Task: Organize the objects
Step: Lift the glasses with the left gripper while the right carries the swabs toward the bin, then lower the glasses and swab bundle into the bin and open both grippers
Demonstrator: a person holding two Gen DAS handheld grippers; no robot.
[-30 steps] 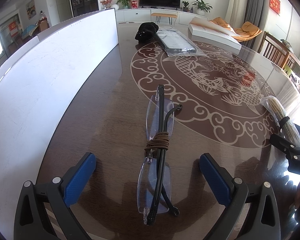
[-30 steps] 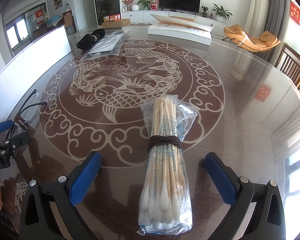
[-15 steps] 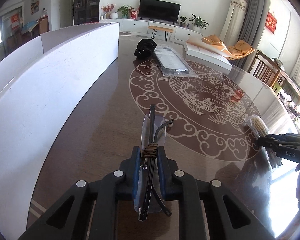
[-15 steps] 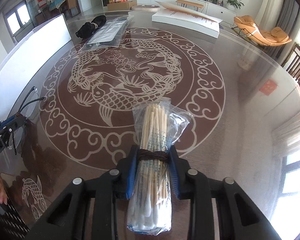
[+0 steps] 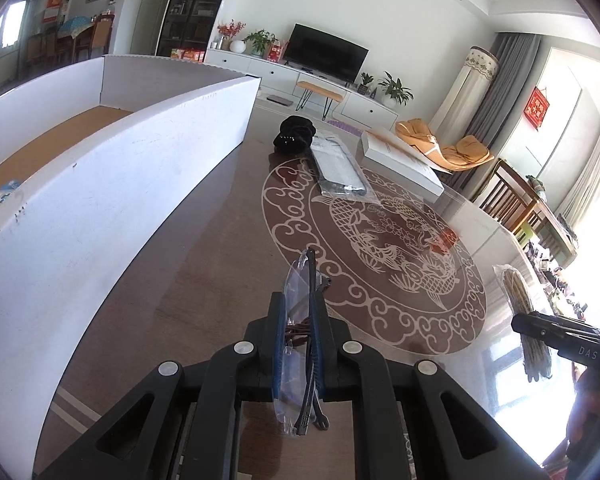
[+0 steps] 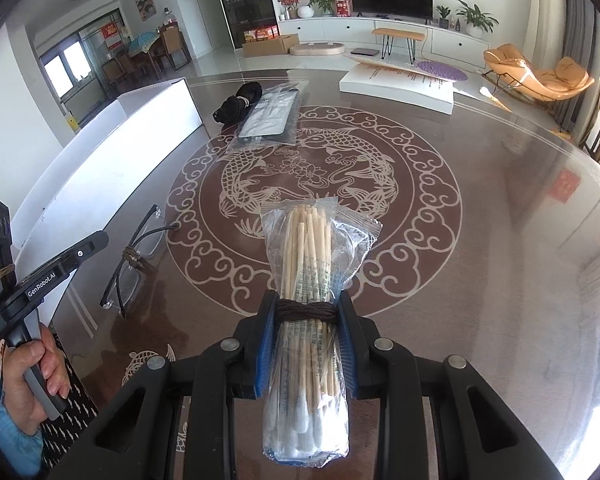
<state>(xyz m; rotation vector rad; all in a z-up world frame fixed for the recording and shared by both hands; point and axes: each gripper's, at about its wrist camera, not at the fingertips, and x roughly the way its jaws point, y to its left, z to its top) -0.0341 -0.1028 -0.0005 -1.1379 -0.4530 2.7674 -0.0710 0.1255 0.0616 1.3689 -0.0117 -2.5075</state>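
Right gripper: clamped on cotton swab pack.
Eyeglasses: in left gripper, beside white box.

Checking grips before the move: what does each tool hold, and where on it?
Left tool clamps the folded glasses at their cord-wrapped middle. Right tool clamps the swab pack at its cord-wrapped middle.
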